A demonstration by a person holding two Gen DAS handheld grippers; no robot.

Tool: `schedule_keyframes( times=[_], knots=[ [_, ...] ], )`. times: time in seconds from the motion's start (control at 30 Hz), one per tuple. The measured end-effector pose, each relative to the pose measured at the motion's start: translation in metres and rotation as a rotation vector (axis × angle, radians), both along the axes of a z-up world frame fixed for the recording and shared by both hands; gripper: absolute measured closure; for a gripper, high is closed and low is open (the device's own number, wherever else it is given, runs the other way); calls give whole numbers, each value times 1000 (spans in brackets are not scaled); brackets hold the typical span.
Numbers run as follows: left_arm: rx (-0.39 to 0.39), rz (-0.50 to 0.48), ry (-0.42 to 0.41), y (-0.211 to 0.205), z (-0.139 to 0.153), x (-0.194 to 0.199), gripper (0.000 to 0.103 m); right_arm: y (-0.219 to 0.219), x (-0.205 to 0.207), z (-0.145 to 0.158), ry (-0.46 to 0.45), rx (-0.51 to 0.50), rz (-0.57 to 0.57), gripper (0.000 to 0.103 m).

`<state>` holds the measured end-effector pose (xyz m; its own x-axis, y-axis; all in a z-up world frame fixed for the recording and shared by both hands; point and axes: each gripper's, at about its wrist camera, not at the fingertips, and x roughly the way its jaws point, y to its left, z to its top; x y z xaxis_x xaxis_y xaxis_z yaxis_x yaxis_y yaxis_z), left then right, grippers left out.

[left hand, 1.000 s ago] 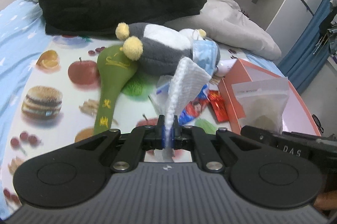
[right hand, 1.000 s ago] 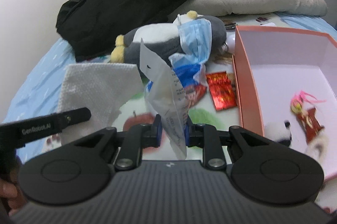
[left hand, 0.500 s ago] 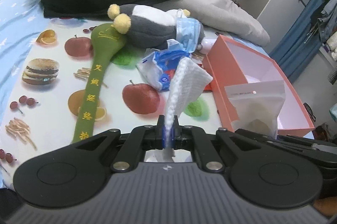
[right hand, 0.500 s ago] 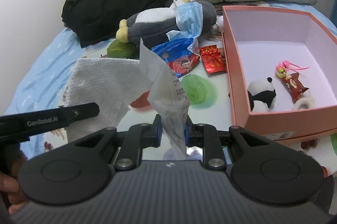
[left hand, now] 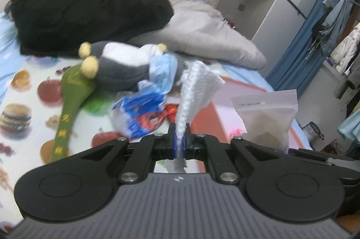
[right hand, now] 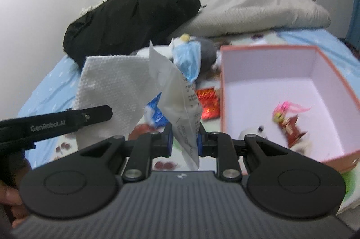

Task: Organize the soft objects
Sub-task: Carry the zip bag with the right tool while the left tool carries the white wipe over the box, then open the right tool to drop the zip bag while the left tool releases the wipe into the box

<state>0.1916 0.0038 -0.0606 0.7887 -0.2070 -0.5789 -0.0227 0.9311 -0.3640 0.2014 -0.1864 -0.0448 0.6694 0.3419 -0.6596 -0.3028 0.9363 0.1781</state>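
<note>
Towel (left hand: 198, 86) clamped in left gripper (left hand: 180, 143), jaws pinched hard on its lower edge, sheet standing up toward 12 o'clock. Pouch (right hand: 180, 104) clenched in right gripper (right hand: 184, 140), jaws part-way closed on the bag's lower corner, bag rising toward 11 o'clock. Both carried clear of the mat (left hand: 29, 90), side by side: towel at 9 o'clock of the pouch in the right view, pouch at 3 o'clock of the towel in the left view.

Step in hand, by judgement: transport of two picked items toward the box (right hand: 337, 79), sitting at 2 o'clock in the right view, already holding a small panda (right hand: 254, 133) and a pink-haired doll (right hand: 288, 115).

Next move likely calls for swinging each load over the box rim, lowering inside, then opening jaws one at a time. Limp towel apt to drape over the wall; needs a release well within.

Left on the mat: penguin (left hand: 121, 68) with mask (left hand: 164, 70), green paddle (left hand: 72, 101), wrappers (left hand: 139, 113) at 11 o'clock.
</note>
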Motion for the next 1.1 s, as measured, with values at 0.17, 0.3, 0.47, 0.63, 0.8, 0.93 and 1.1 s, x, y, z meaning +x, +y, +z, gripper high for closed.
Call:
schedule_keyframes(
  times=[0.17,0.3,0.47,0.63,0.8,0.93,1.1],
  knots=[
    [-14,-48,-38,-25,15,24,97,-25,13,15,-49,3,-40,79],
    [-19,-101,-42,-53,19,50,97,-49,22,20,-73,1,-90,79],
    [-24,-174,-11,-92,9,87,97,-86,42,10,-47,-17,-168,79],
    [-7,-243,52,-130,-17,129,97,-123,72,-17,32,-48,-237,79],
    [17,-303,150,-160,-53,168,97,-151,105,-58,163,-79,-297,79],
    [31,-328,226,-174,-83,191,97,-168,127,-92,259,-76,-313,79],
    [38,-341,277,-181,-110,212,97,-178,138,-116,315,-65,-316,79]
  ],
)
